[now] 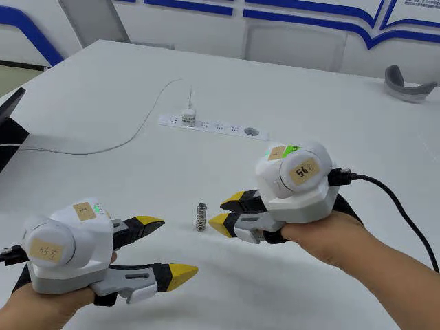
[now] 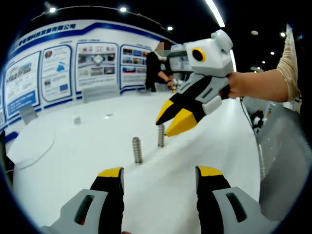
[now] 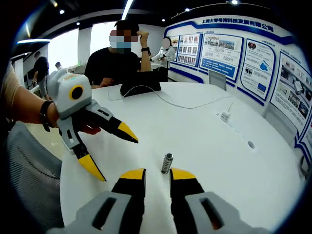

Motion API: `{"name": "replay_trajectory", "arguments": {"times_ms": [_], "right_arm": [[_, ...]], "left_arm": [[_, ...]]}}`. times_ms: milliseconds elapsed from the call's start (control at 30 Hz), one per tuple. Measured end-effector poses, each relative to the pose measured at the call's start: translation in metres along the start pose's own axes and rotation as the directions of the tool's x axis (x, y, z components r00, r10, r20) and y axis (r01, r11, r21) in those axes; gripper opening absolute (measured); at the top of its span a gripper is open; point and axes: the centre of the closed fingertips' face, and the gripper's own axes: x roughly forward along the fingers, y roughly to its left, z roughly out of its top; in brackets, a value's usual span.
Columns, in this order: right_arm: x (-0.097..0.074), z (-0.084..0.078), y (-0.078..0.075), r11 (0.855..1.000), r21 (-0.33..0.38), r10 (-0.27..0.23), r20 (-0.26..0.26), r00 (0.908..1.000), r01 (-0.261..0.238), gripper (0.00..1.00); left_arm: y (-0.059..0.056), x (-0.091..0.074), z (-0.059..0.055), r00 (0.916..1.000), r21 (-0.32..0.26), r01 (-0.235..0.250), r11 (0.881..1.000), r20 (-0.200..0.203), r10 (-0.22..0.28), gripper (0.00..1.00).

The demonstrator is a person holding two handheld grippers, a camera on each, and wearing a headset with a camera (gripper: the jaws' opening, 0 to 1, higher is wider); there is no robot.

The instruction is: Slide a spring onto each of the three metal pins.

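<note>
Steel-grey and ribbed, a small coiled spring on an upright pin (image 1: 201, 216) stands on the smooth white worktop (image 1: 137, 103). It is just beside the right gripper (image 1: 225, 212), whose yellow-tipped black fingers (image 1: 234, 200) are narrowly parted and empty. The left gripper (image 1: 172, 247) gapes wide, holding nothing. A second spring-covered pin (image 2: 161, 135) stands behind the first.

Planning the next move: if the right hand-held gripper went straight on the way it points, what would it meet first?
Probably the upright spring-wrapped pin, which stands just ahead of the right hand-held gripper, roughly in line with the gap between its jaws.
</note>
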Motion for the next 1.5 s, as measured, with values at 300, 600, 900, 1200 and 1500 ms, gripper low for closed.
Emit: {"name": "replay_trajectory", "arguments": {"times_ms": [300, 600, 900, 1200, 1500], "right_arm": [[-0.020, -0.018, 0.002, 0.999, 0.029, -0.012, 0.011, 0.9999, 0.012, 0.21], [-0.038, -0.035, 0.005, 0.999, 0.038, -0.013, 0.024, 0.9996, 0.012, 0.23], [-0.058, -0.054, -0.008, 0.996, 0.074, -0.054, 0.030, 0.9981, 0.052, 0.24], [-0.081, -0.077, -0.029, 0.986, 0.115, -0.122, 0.028, 0.9922, 0.118, 0.28], [-0.094, -0.089, -0.044, 0.978, 0.136, -0.164, 0.041, 0.9857, 0.157, 0.37]], "left_arm": [[0.000, -0.001, 0.000, 1.0000, -0.003, -0.003, 1.000, -0.002, 0.003, 0.62], [0.000, -0.001, 0.000, 1.0000, -0.004, -0.002, 1.000, -0.006, 0.002, 0.64], [-0.003, 0.000, -0.001, 0.9999, -0.003, 0.003, 1.000, -0.017, -0.003, 0.66], [-0.005, 0.002, -0.001, 0.9997, -0.003, 0.006, 1.000, -0.022, -0.007, 0.67], [-0.006, 0.002, -0.003, 0.9996, -0.003, 0.008, 1.000, -0.029, -0.008, 0.68]]}}
